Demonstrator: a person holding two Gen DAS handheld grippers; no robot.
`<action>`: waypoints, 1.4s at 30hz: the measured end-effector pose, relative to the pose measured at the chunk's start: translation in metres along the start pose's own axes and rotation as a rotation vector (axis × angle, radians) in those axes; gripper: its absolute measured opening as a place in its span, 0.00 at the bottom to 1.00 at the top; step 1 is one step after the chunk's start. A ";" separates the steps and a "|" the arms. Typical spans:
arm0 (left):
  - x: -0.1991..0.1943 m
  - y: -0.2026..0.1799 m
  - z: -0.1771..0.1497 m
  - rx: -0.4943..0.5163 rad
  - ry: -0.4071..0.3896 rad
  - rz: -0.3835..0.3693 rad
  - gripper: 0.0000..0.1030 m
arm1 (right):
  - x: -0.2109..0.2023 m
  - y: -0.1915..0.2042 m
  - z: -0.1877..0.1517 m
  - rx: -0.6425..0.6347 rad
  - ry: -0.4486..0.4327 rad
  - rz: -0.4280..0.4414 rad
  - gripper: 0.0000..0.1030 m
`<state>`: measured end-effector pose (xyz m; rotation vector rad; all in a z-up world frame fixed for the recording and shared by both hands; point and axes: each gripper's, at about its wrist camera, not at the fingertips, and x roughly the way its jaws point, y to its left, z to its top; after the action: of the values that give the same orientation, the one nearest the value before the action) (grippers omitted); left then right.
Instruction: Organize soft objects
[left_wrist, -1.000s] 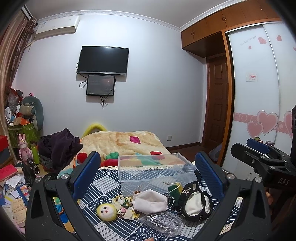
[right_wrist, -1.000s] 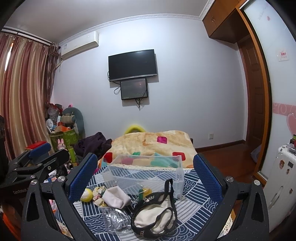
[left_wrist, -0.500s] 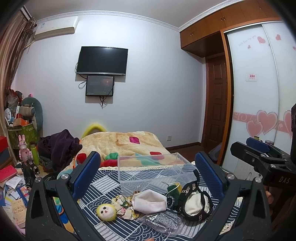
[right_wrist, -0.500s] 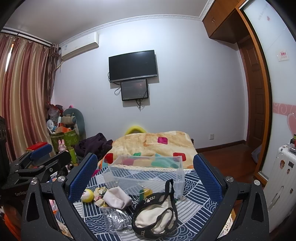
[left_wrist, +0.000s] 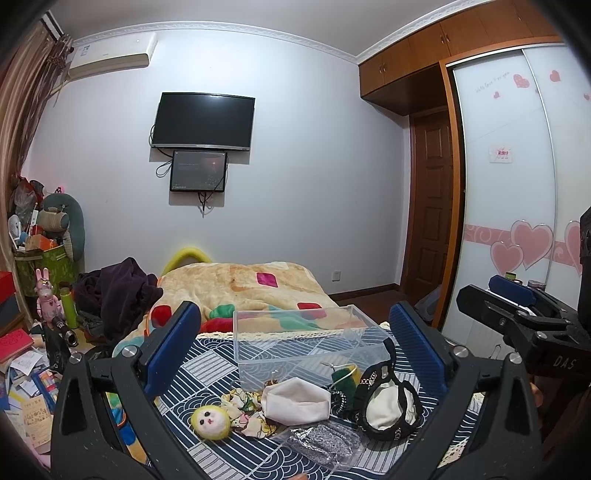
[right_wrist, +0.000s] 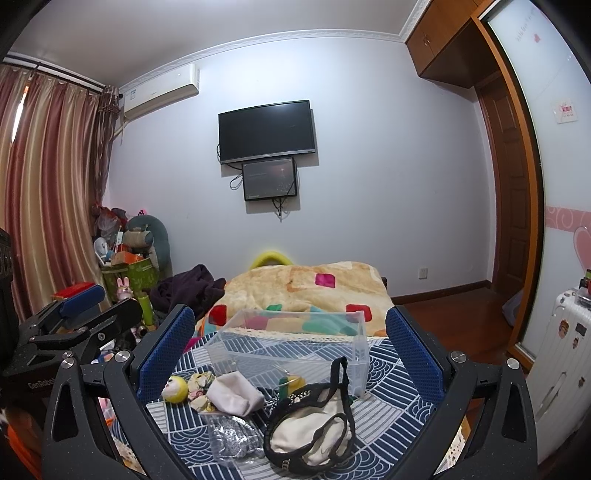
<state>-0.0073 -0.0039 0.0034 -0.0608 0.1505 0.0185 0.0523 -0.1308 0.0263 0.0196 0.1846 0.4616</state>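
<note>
Left wrist: white pouch (left_wrist: 297, 400) lies between hand-held gripper (left_wrist: 293, 341) fingers.

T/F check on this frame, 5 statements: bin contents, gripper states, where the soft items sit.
1. The clear plastic bin has soft items in it. False: nothing shows inside it; they all lie on the patterned cloth in front of it.
2. Both grippers are open and hold nothing. True: left gripper and right gripper have their jaws wide apart.
3. The yellow doll head lies left of the white pouch. True.
4. The black-trimmed cream bag is gripped by the right gripper. False: it lies free on the cloth between the jaws.
5. The wall TV shows a bright picture. False: its screen is dark.
</note>
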 end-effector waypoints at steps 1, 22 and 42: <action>0.000 0.000 0.000 0.001 0.000 0.000 1.00 | 0.000 0.000 0.000 -0.001 0.000 0.000 1.00; 0.032 0.024 -0.023 -0.038 0.121 0.021 1.00 | 0.030 -0.011 -0.017 0.011 0.115 -0.017 1.00; 0.100 0.086 -0.111 -0.103 0.456 0.136 0.65 | 0.095 -0.040 -0.083 0.126 0.509 0.016 0.90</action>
<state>0.0735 0.0766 -0.1259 -0.1573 0.6092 0.1489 0.1380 -0.1263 -0.0741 0.0268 0.7141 0.4636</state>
